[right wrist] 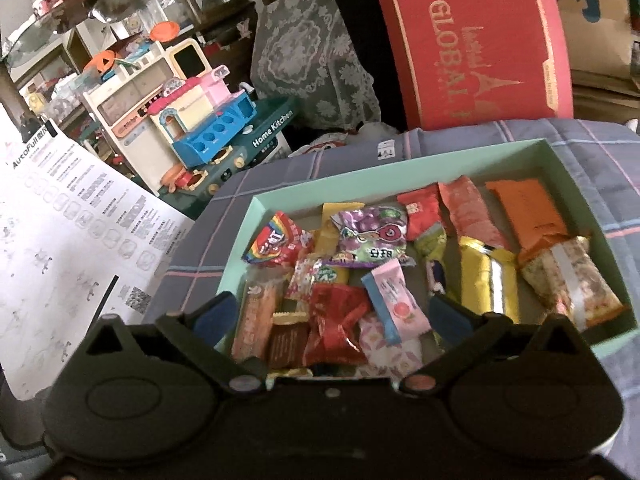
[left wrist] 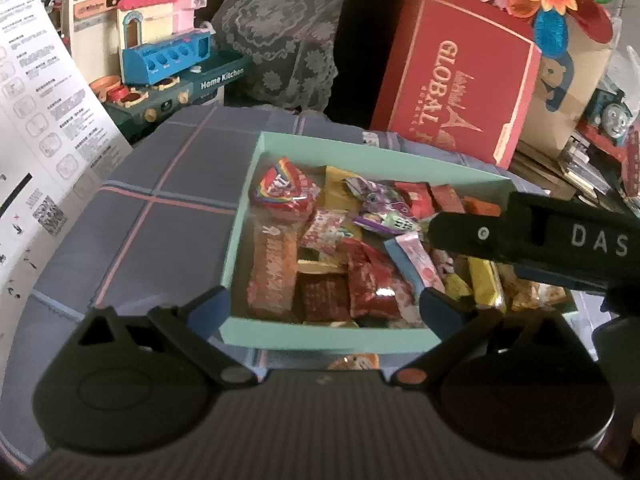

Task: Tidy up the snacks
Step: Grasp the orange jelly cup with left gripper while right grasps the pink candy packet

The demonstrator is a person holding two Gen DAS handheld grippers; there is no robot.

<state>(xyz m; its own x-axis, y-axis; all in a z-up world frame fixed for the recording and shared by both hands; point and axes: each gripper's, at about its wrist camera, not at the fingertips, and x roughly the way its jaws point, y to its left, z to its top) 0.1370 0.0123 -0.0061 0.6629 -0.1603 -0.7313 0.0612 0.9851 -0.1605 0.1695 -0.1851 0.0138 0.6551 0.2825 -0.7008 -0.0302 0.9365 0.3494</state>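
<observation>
Left gripper [left wrist: 322, 308] jaws spread wide, nothing held, right gripper [right wrist: 332, 312] likewise wide and empty, both above mint box [left wrist: 244, 216], snacks [right wrist: 352, 320] heaped inside, box on plaid cloth [left wrist: 160, 220].

Dim indoor light, soft overall blur; fisheye bending and dark corners at edges; glare spots on shiny snack wrappers [right wrist: 490, 276].

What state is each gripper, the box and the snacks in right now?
left gripper: open, empty.
right gripper: open, empty.
teal box: lidless, on the plaid cloth.
snack packets: piled loosely inside the box.
red gift box: closed, leaning upright behind.
</observation>
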